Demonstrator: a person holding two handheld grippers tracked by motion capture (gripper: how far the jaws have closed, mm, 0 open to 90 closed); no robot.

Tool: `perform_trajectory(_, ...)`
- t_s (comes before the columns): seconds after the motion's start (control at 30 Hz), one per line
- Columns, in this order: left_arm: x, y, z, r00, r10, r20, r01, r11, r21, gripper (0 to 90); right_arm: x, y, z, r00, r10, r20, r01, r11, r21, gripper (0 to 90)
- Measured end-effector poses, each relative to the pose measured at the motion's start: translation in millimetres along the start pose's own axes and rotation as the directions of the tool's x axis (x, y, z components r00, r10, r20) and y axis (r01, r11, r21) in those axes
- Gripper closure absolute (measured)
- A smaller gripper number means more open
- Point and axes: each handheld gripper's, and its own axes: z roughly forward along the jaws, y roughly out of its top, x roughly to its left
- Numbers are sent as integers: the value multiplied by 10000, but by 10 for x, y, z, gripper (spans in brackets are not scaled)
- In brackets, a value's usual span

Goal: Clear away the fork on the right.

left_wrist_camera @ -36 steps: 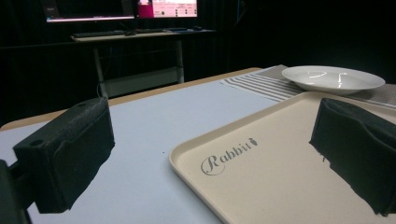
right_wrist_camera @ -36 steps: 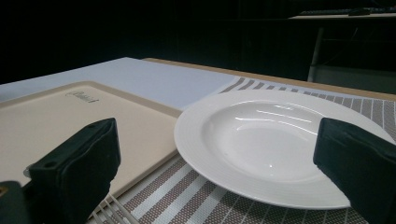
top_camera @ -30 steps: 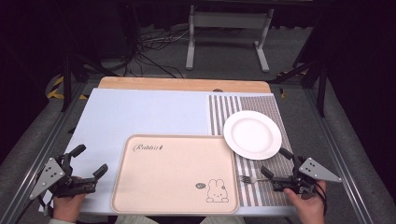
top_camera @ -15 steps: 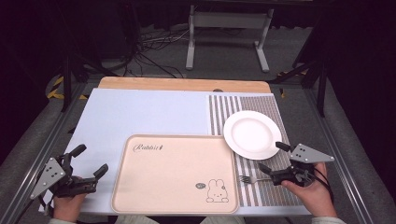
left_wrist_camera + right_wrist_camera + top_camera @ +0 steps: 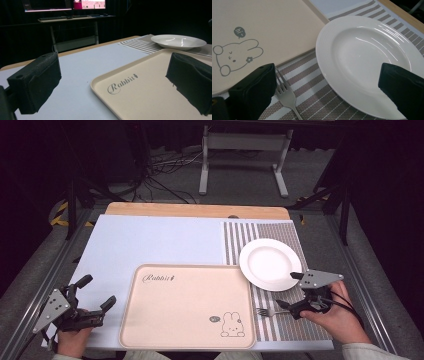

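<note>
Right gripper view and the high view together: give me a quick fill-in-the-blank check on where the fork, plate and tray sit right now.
1. The fork lies on the ____ placemat, not on the tray.
2. The white plate holds ____.
3. The animal drawn on the tray is a ____.
4. The right gripper has its jaws ____, with the plate's rim between them in its own view.

Missing words: striped; nothing; rabbit; open
</note>
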Motion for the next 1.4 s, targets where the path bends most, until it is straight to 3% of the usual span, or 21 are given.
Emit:
perform_trajectory(0.07,0,2,-3,10000,-13,-22,13,10000,-54,2,-2,39,7,9994,-315,-148,323,9977,593,33)
perform_trajectory(0.17,1,3,-4,10000,-12,-20,11,10000,-55,2,-3,61,14,9984,-503,-239,524,9940,964,33)
perform_trajectory(0.33,5,5,-2,10000,-8,38,8,10000,-37,2,-14,100,39,9949,-886,-486,960,9790,1796,34)
perform_trajectory(0.43,3,6,-1,10000,-29,36,29,10000,-30,3,-10,136,69,9908,-1176,-671,1305,9615,2417,35)
perform_trajectory(0.5,5,8,-2,10000,-8,45,8,10000,-37,3,-6,144,78,9897,-1240,-712,1383,9570,2549,37)
perform_trajectory(0.53,8,9,0,10000,4,14,-4,10000,-58,3,-6,160,90,9856,-1428,-904,1629,9452,2830,39)
perform_trajectory(0.63,6,8,2,10000,-36,31,36,10000,-37,3,-1,172,108,9837,-1487,-1009,1727,9372,3031,42)
perform_trajectory(0.67,6,8,2,10000,-23,33,23,10000,-43,3,6,181,128,9810,-1574,-1135,1866,9255,3295,43)
perform_trajectory(0.73,5,10,4,10000,-9,43,9,10000,-37,2,9,185,134,9796,-1625,-1181,1935,9208,3387,45)
perform_trajectory(1.07,5,12,2,10000,5,34,-4,10000,-53,3,38,206,229,9602,-2024,-1927,2685,8595,4349,59)
perform_trajectory(1.13,6,12,2,10000,0,35,0,10000,-46,3,48,208,246,9571,-2087,-2011,2791,8504,4459,64)
perform_trajectory(1.27,6,13,0,10000,1,20,0,10000,-71,3,66,200,278,9513,-2099,-2256,2928,8444,4486,76)
perform_trajectory(1.3,7,12,1,10000,-9,23,9,10000,-64,3,77,189,293,9479,-2140,-2357,3030,8338,4614,80)
perform_trajectory(1.33,6,12,2,10000,-5,34,6,10000,-52,3,77,189,293,9479,-2140,-2357,3030,8338,4614,81)
perform_trajectory(1.4,4,13,3,10000,7,39,-7,10000,-54,3,83,178,307,9442,-2173,-2476,3140,8209,4771,85)
